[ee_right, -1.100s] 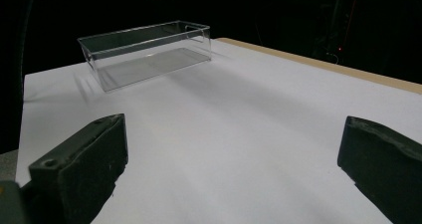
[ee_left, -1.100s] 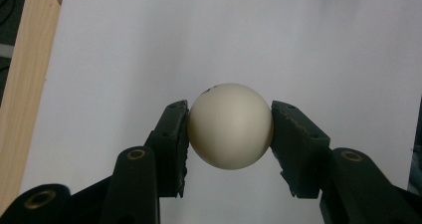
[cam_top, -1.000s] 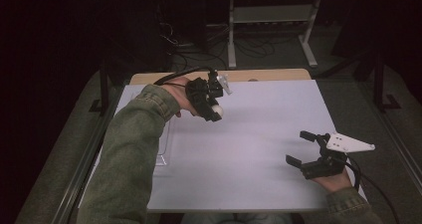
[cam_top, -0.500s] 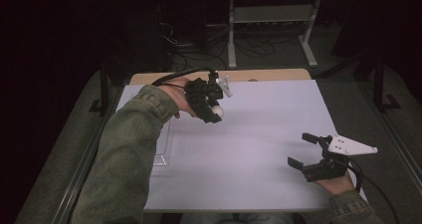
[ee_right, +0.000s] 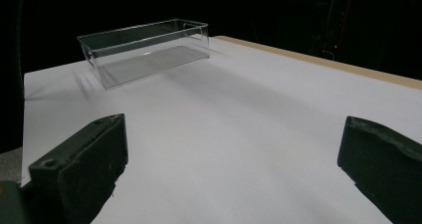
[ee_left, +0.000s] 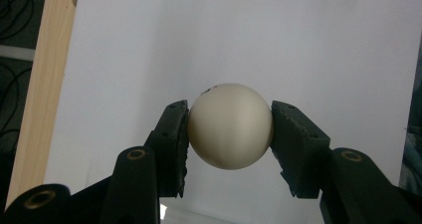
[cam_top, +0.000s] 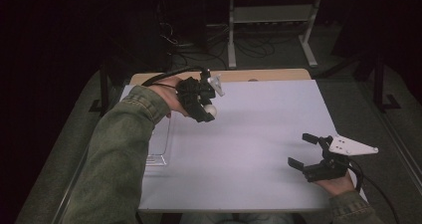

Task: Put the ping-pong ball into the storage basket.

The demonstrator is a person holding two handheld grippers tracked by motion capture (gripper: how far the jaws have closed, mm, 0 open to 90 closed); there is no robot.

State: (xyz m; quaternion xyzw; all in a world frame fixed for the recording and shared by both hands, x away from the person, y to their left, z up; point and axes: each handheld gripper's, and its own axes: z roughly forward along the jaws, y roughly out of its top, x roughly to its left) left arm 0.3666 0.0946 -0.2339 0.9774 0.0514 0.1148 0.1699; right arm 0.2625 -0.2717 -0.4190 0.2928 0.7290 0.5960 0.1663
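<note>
Small off-white smooth plastic ball (ee_left: 230, 125), ping-pong type, sits clamped between the left gripper (cam_top: 205, 109) jaws, held up off the table at far left-centre. In the left gripper view we see both black ridged pads (ee_left: 175, 144) pressing its sides across the widest part, faint red mark near the top. We judge it very light, hollow, stiff but thin-shelled: hard squeeze could dent it, and the glossy round surface could pop out if the grip sits off-centre. Best hold is what we see, straight across the equator.

Below and to the near left of that hand we see the clear rigid plastic rectangular box (ee_right: 144, 50), open-topped, empty, thin straight walls, resting flat on the table at the left edge; likely the drop spot, we guess. The green fabric sleeve (cam_top: 117, 159) partly covers it from above.

Right gripper (cam_top: 304, 150) rests low at near right, jaws spread wide, nothing between them.

Table (cam_top: 259, 149) is a flat matte white sheet with a pale wood edge at the far side.
</note>
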